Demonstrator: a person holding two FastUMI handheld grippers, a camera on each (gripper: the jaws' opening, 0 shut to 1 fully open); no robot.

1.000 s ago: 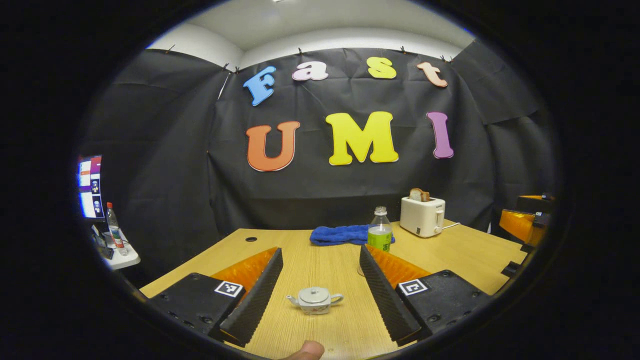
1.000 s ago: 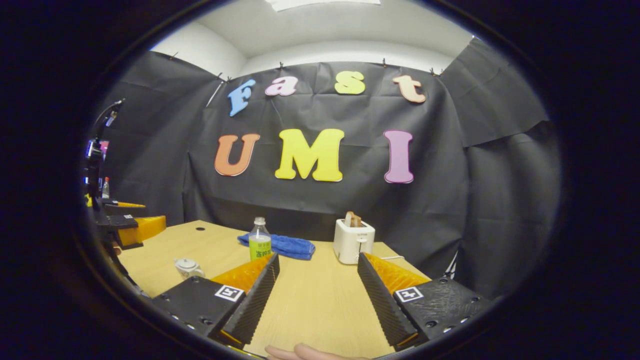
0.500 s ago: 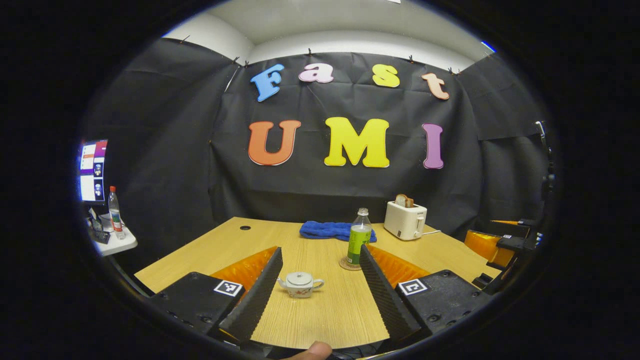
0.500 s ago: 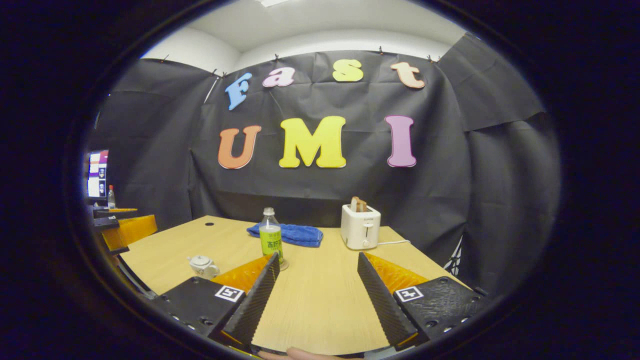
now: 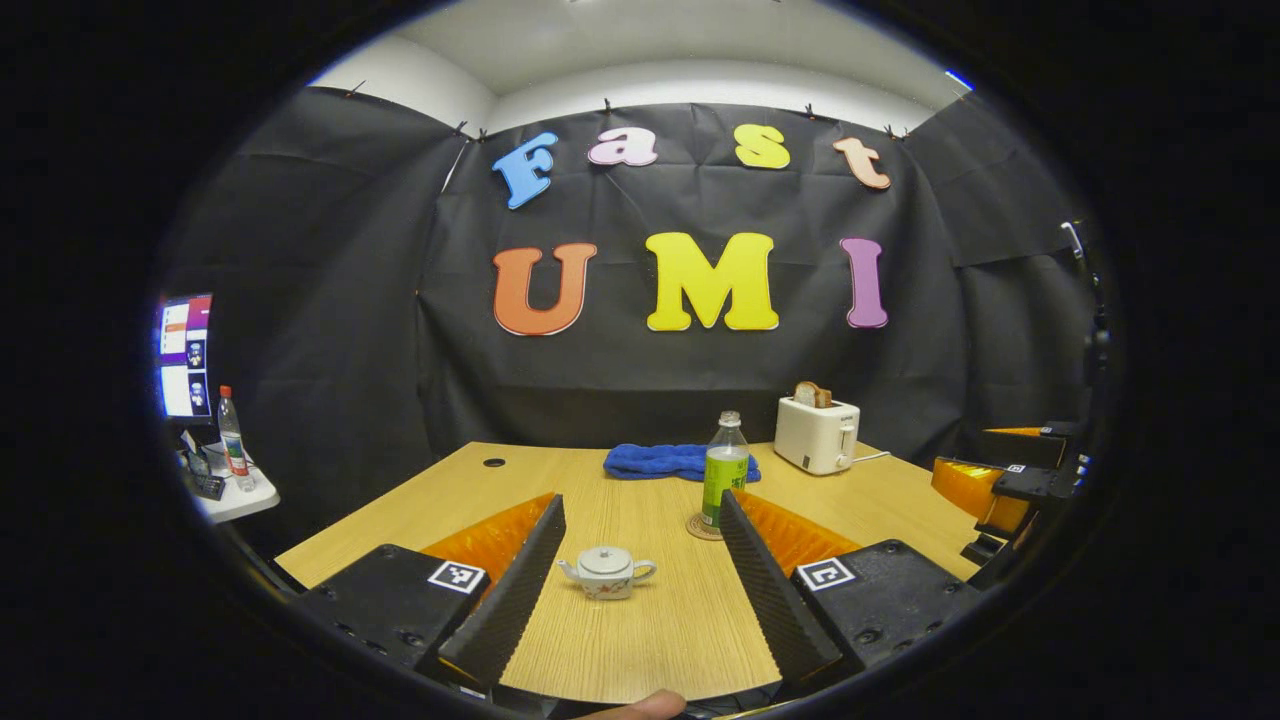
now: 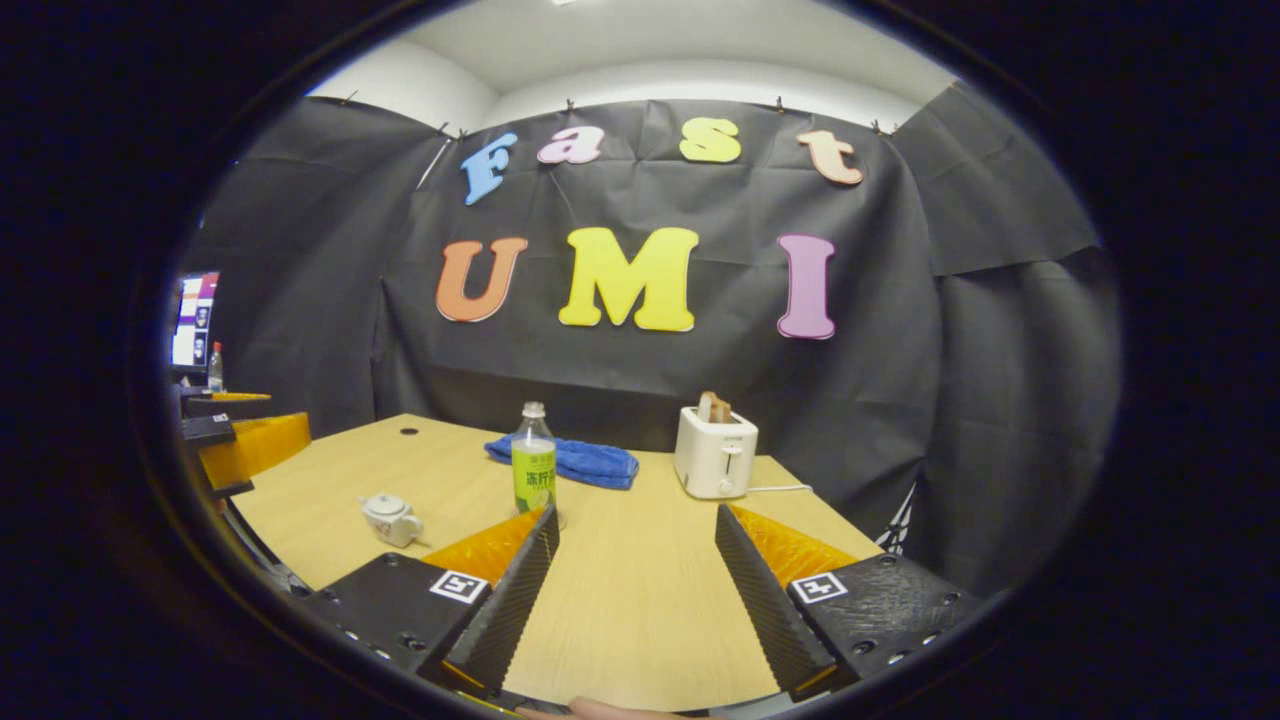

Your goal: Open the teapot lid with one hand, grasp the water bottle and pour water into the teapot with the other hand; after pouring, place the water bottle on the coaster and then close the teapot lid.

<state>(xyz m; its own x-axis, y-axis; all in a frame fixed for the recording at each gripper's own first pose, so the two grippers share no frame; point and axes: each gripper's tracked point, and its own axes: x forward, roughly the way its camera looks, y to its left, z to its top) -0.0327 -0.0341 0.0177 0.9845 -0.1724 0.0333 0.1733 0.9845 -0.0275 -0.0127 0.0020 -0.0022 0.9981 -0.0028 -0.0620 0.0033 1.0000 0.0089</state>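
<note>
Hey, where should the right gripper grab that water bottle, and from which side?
Probably the labelled body of the water bottle, from the near side. It stands upright on the coaster, its straight round wall suits the open right gripper, and the teapot is apart.

1. Bare tabletop (image 5: 640, 640) is being left around the teapot (image 5: 606, 573), which is standing between the spread fingers of the left gripper (image 5: 640, 590), untouched by either.
2. The way beyond is being narrowed by the water bottle (image 5: 724, 470) on its coaster (image 5: 697, 527), just past the right finger.
3. The table's far edge is being occupied by a blue towel (image 6: 570, 461) and a toaster (image 6: 714, 453).
4. Open wood is lying ahead of the right gripper (image 6: 635, 580).
</note>
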